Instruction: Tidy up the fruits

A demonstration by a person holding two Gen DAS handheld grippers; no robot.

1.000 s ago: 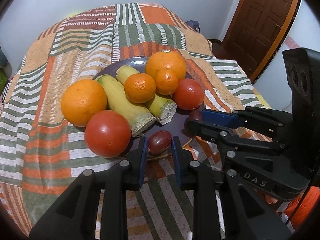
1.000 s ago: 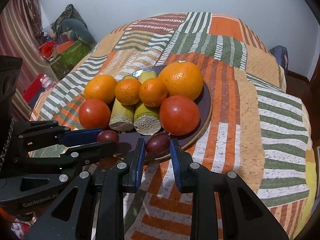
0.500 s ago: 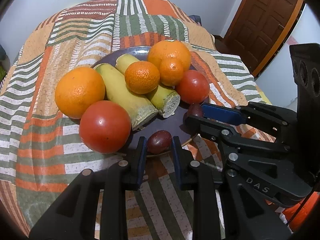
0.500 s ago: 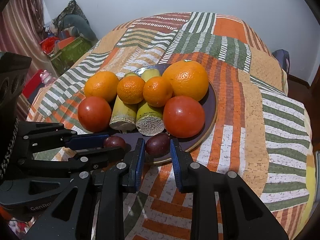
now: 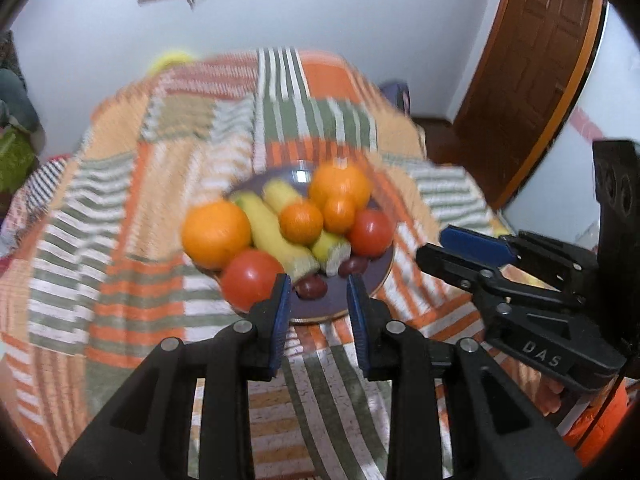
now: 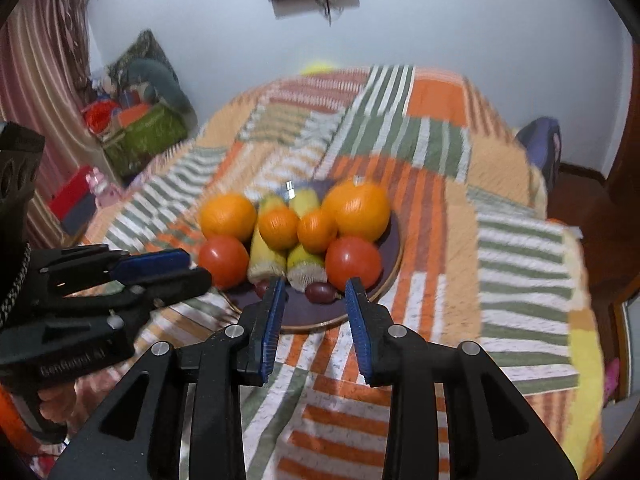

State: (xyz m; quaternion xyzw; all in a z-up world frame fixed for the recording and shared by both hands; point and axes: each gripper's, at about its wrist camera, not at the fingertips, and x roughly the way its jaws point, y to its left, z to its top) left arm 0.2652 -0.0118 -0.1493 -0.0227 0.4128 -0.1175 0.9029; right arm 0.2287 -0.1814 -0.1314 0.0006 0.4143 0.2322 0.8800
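Left hand-held gripper [image 5: 316,300]: jaws apart, nothing between them, raised short of the plate [image 5: 374,280]; right hand-held gripper [image 6: 314,300]: jaws likewise apart and empty, its body lettered "DAS" in the left wrist view; lettering on the left body is blurred, unreadable. Plate sits on the striped patchwork bedspread [image 6: 440,152], carrying oranges [image 6: 362,210], tomatoes [image 6: 352,262], yellow cut stalks [image 5: 276,232] and two dark plums [image 5: 312,287] at its near edge.
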